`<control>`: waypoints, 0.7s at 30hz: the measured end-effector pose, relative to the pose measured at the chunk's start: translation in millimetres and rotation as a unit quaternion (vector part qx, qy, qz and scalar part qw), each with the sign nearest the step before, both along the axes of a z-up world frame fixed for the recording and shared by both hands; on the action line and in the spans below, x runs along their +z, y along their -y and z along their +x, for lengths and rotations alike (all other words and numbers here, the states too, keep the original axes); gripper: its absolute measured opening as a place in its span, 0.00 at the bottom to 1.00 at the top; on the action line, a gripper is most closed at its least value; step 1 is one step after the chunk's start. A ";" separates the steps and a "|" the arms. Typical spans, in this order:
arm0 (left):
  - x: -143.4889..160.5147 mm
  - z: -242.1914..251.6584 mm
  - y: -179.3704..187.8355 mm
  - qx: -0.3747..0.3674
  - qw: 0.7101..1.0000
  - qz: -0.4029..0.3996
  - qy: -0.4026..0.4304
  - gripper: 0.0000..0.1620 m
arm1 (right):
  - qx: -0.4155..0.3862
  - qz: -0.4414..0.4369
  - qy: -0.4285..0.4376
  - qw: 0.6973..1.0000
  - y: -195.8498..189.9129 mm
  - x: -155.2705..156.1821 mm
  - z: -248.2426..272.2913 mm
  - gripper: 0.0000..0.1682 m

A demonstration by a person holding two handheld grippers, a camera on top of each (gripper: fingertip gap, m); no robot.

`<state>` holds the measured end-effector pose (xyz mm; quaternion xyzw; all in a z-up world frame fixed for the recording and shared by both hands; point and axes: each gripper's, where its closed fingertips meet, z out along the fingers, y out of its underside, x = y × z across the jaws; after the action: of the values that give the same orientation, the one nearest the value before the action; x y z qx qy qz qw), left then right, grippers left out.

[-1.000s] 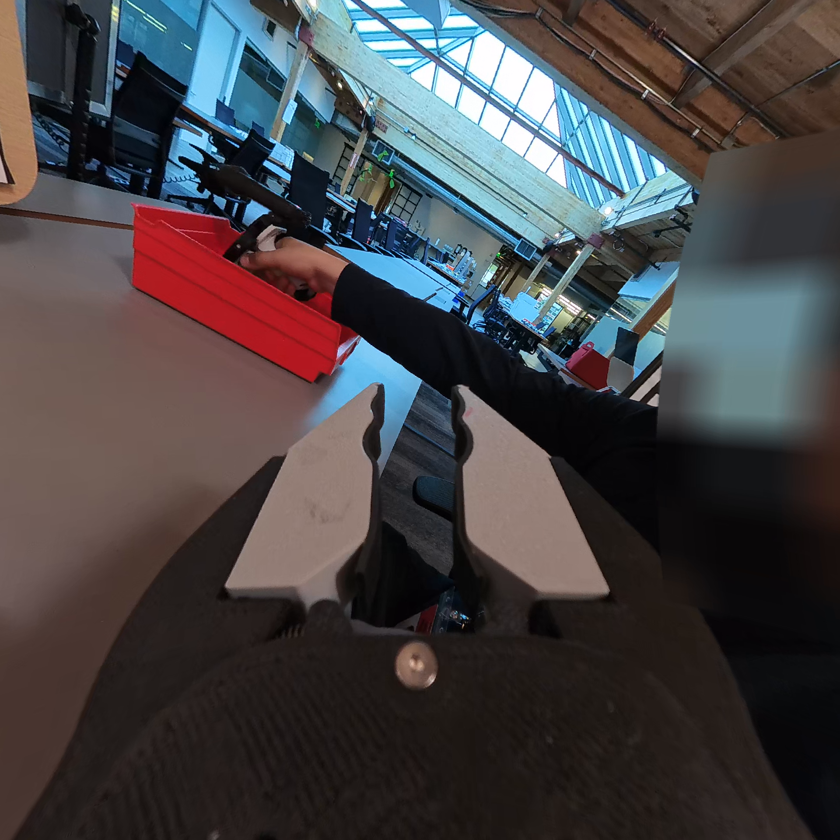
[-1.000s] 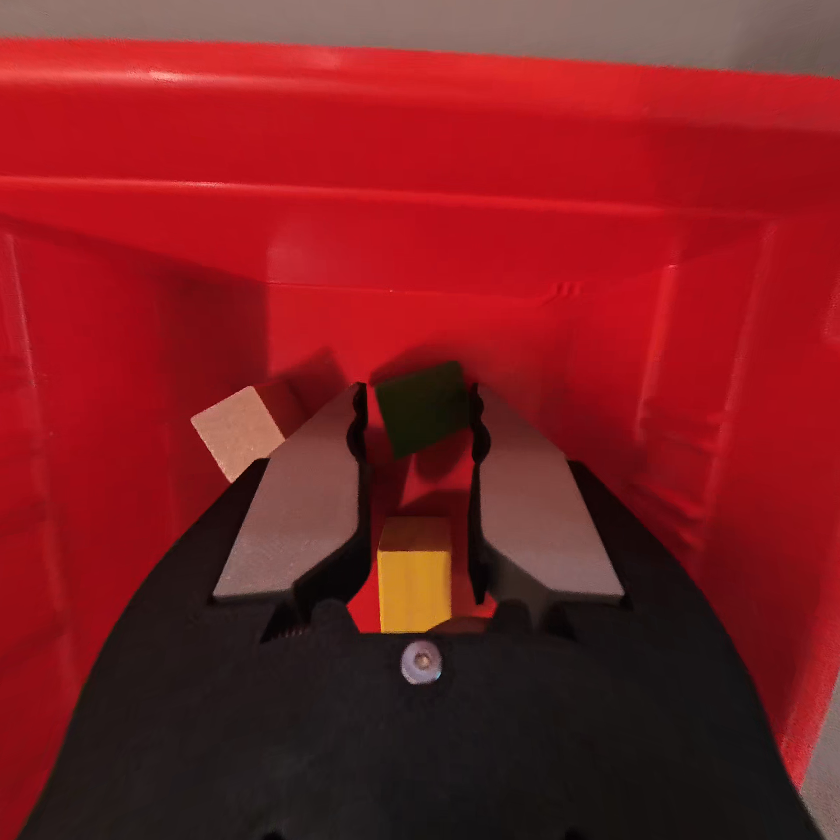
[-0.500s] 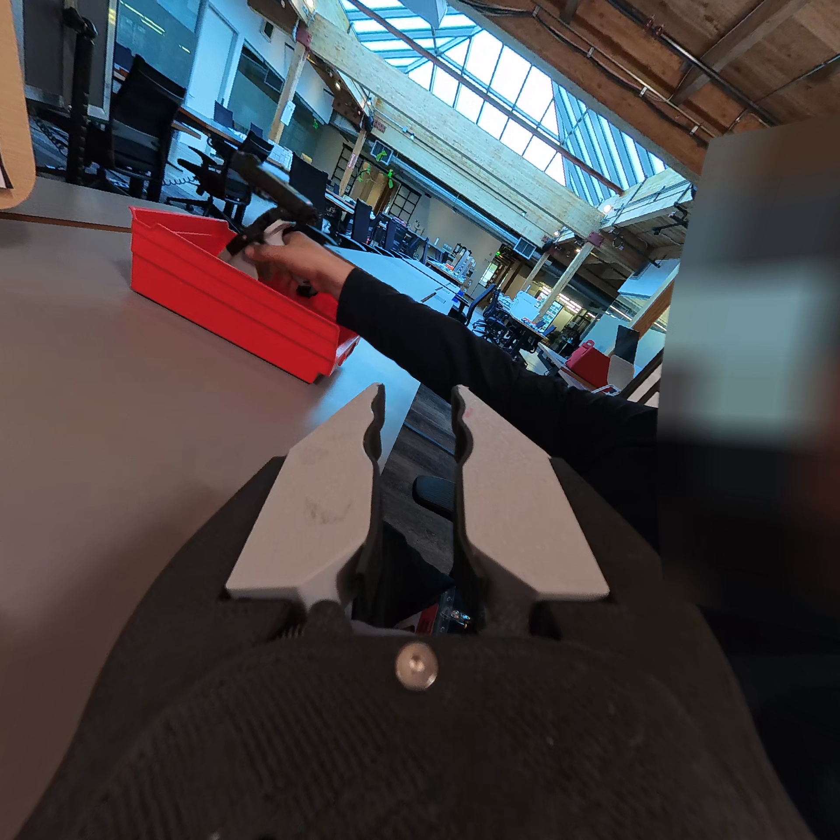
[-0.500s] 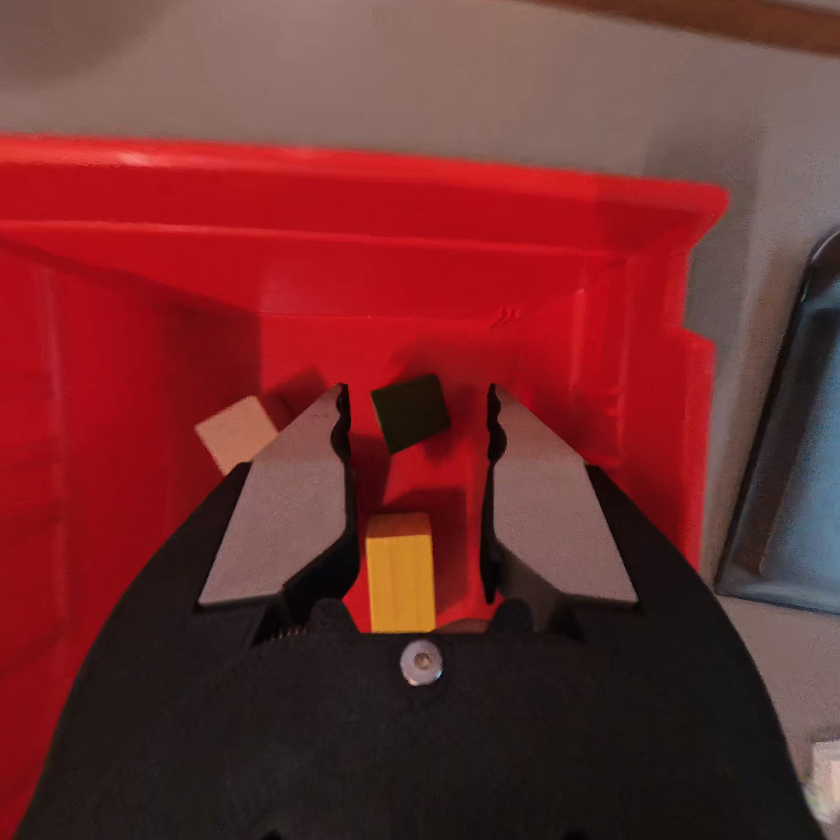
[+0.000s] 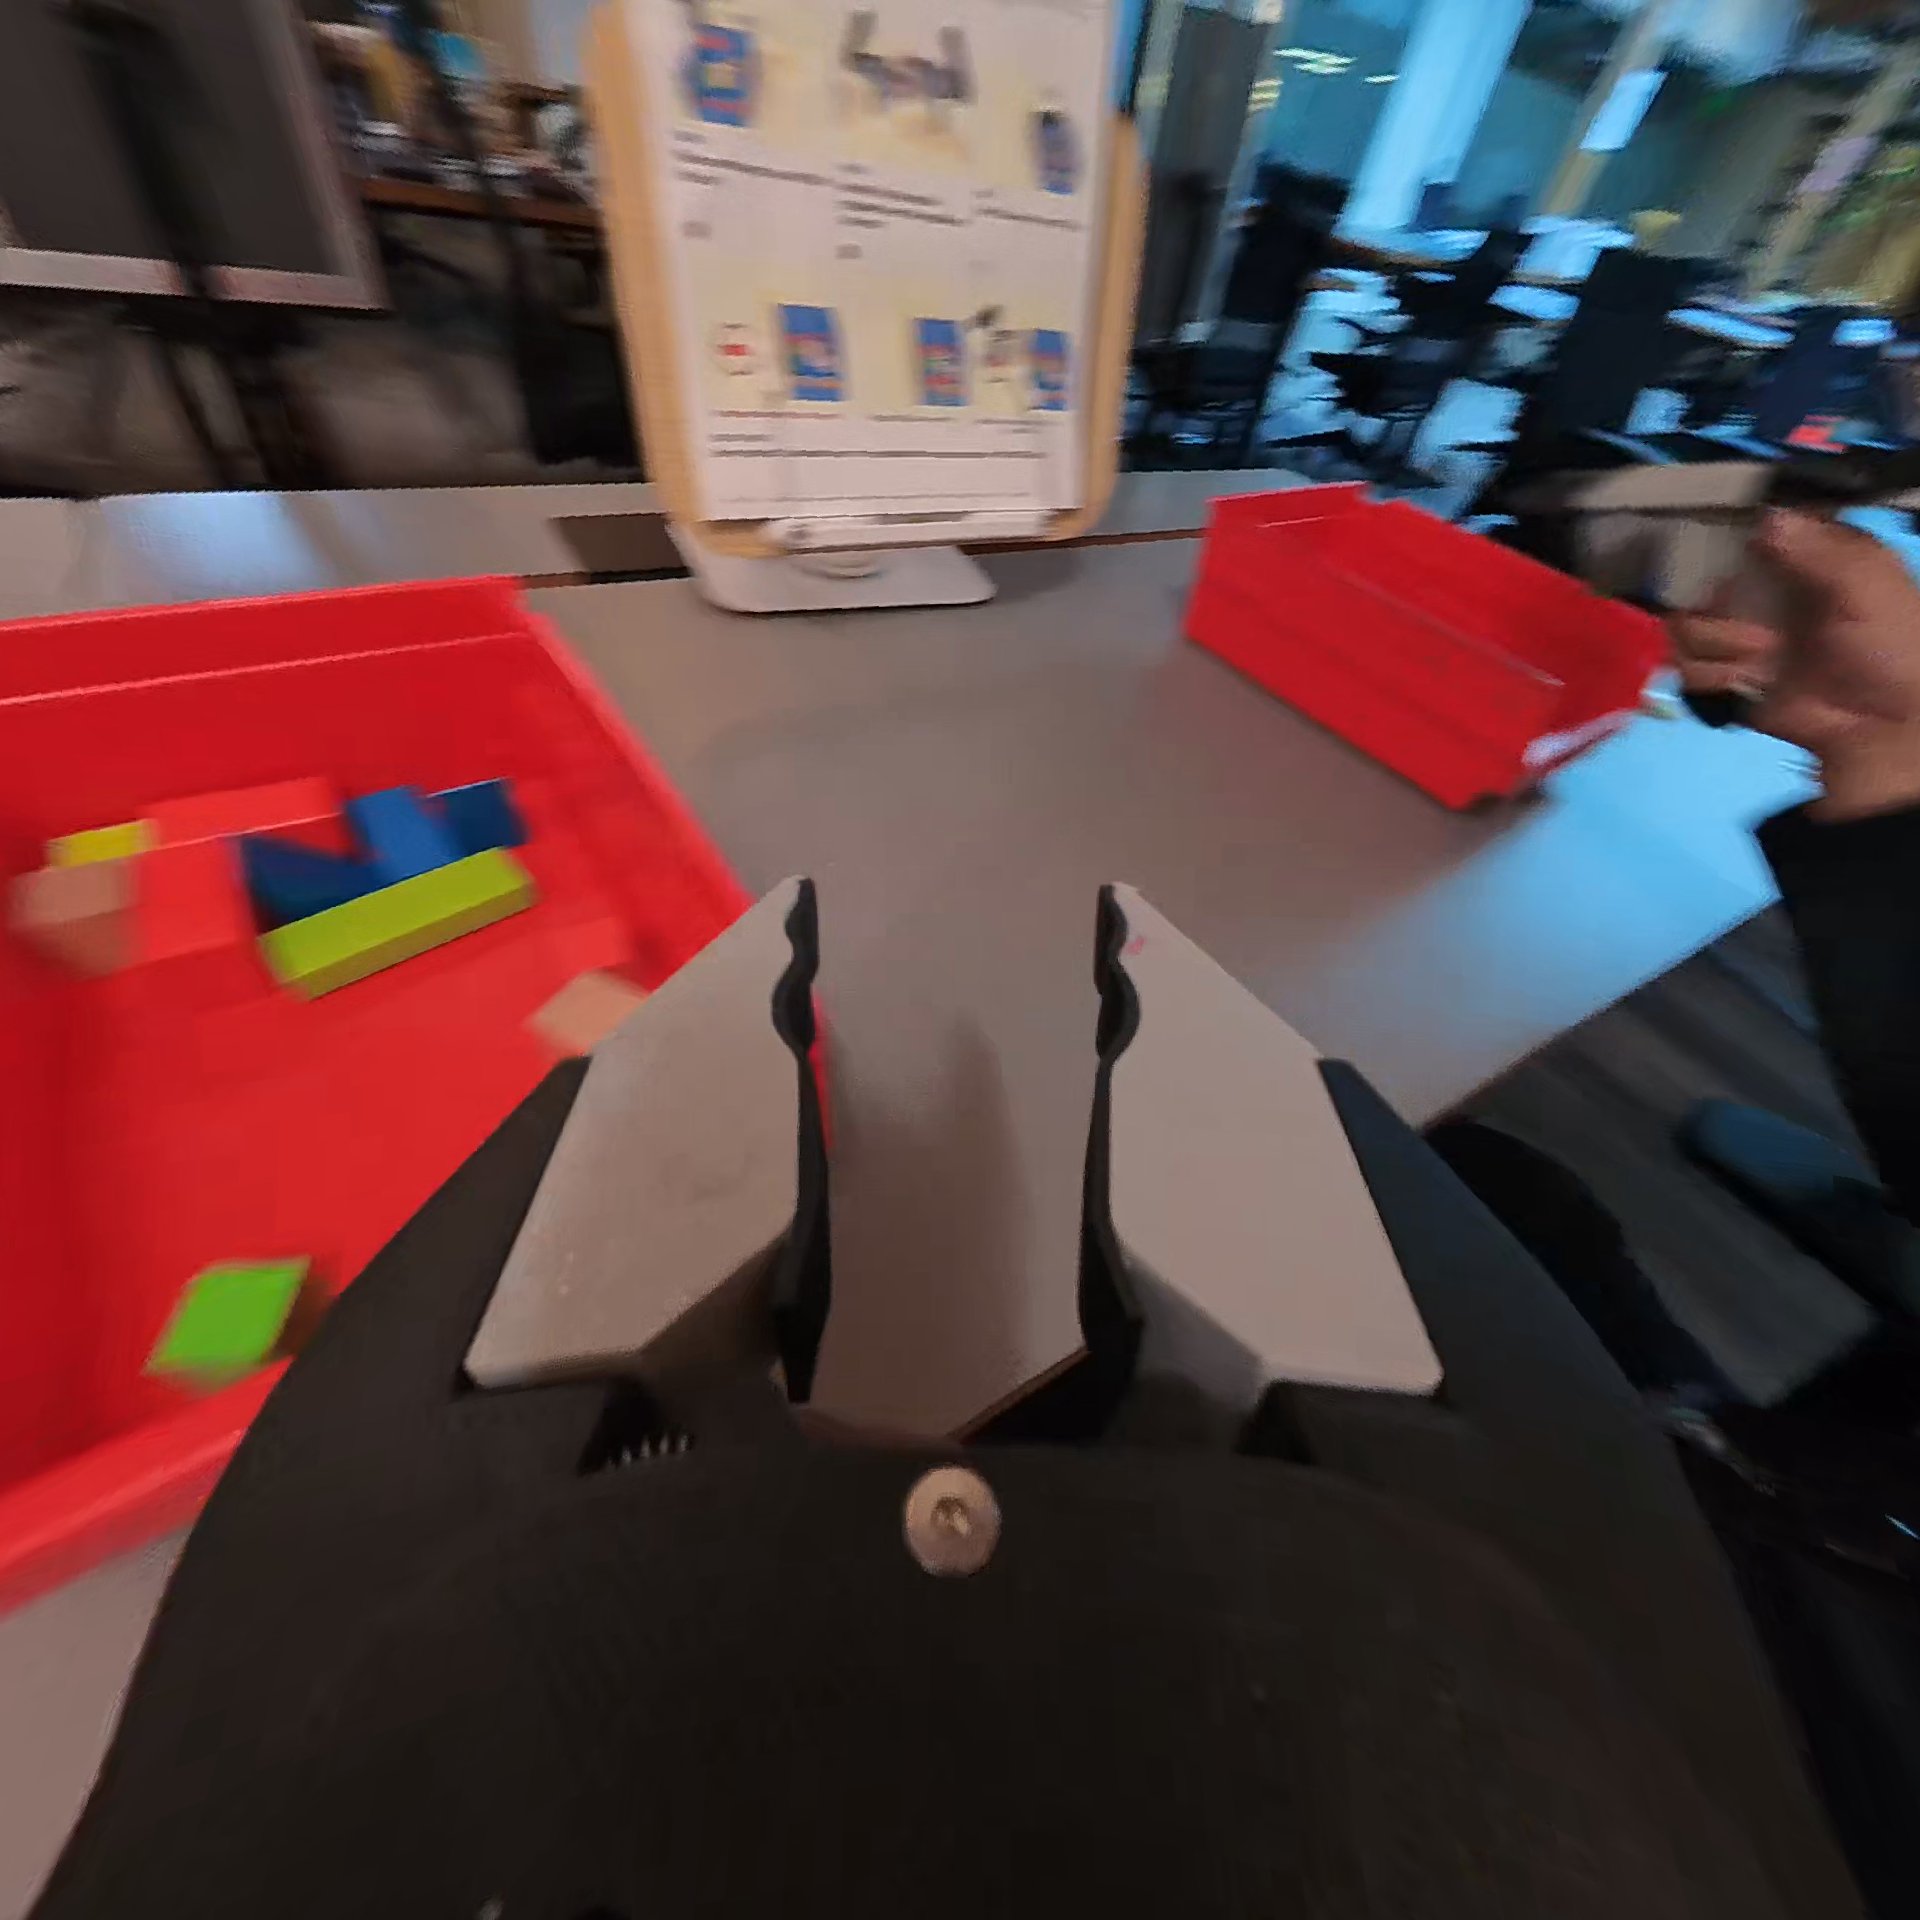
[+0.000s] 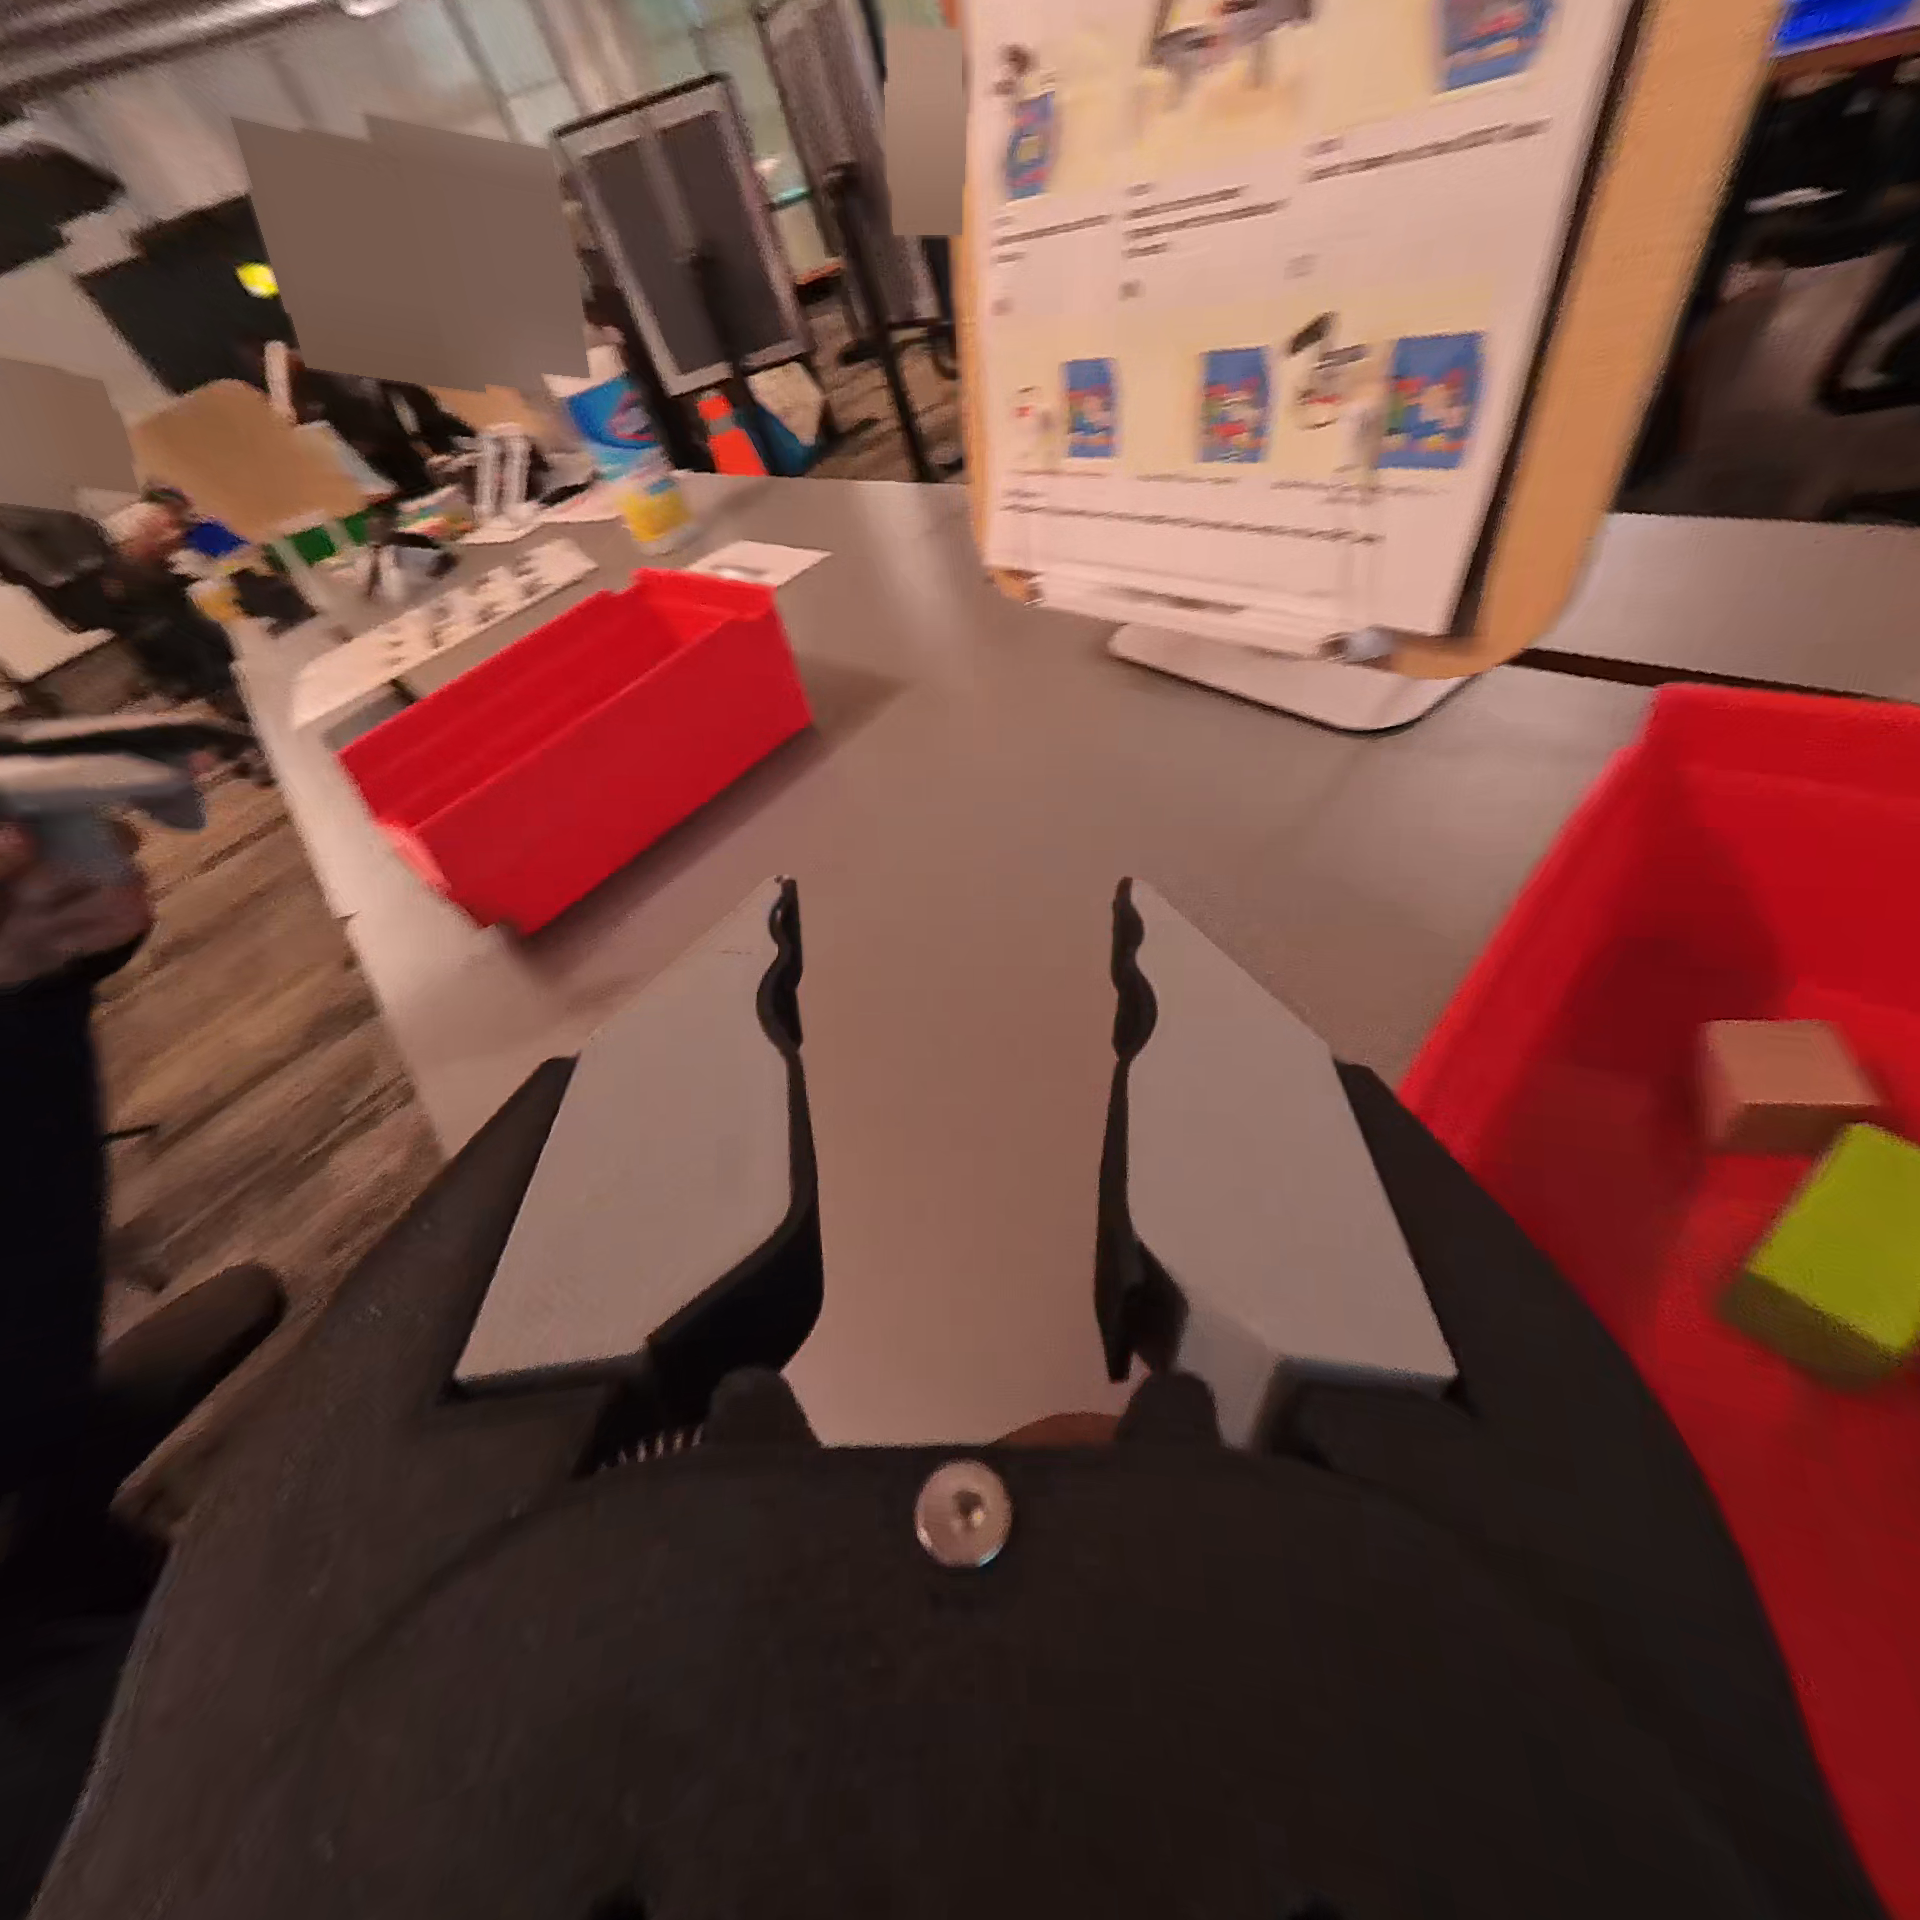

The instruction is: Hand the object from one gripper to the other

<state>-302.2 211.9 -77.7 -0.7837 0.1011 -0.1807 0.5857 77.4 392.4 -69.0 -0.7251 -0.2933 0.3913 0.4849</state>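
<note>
My left gripper is open and empty above the grey table, just right of a red bin. That bin holds blue blocks, a long yellow-green block, a green cube and a tan block. My right gripper is open and empty above the table. To its right a red bin holds a tan block and a lime block. Both views are blurred.
A second red bin stands at the far right of the left wrist view, with a hand beside it. It also shows in the right wrist view. A picture board on a stand is at the back. The table edge runs near the floor. The tips of one gripper are about 45 cm away from the tips of the other.
The right gripper has come up out of the red bin, left the green block there and opened wider. The left gripper has swung from the room view down to the table and opened wider.
</note>
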 end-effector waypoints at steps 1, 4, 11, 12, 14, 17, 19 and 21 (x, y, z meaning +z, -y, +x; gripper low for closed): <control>0.1 -18.2 3.6 0.035 0.999 -0.003 -0.007 0.33 | 0.011 0.003 -0.002 1.000 11.7 -2.2 -2.0 0.35; 13.2 -59.9 13.2 0.121 0.993 0.013 -0.013 0.34 | 0.010 0.017 0.026 0.999 23.0 -1.4 1.6 0.37; -15.3 -89.4 -44.7 0.092 0.961 -0.131 -0.227 0.32 | 0.036 0.037 -0.015 0.999 42.5 21.6 19.1 0.35; -21.0 -97.1 -60.4 0.083 0.947 -0.152 -0.272 0.33 | 0.037 0.036 -0.017 0.999 42.9 20.8 22.4 0.35; -35.1 -107.4 -88.5 0.043 0.917 -0.193 -0.348 0.34 | 0.030 0.031 -0.014 0.999 40.0 16.8 30.3 0.35; -68.0 -109.2 -114.5 -0.064 0.862 -0.243 -0.441 0.34 | 0.023 0.024 -0.010 0.999 36.0 12.2 38.7 0.35; -90.3 -108.9 -130.1 -0.117 0.832 -0.257 -0.478 0.31 | 0.024 0.020 -0.011 0.999 33.9 10.2 39.6 0.34; -113.2 -113.0 -143.8 -0.152 0.805 -0.275 -0.503 0.27 | 0.027 0.018 -0.006 0.999 31.5 6.7 37.1 0.34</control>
<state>-415.2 355.8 -190.9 -0.8674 0.4456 0.1321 0.1780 114.5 360.9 -62.3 -0.7059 -0.3169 0.4027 0.4890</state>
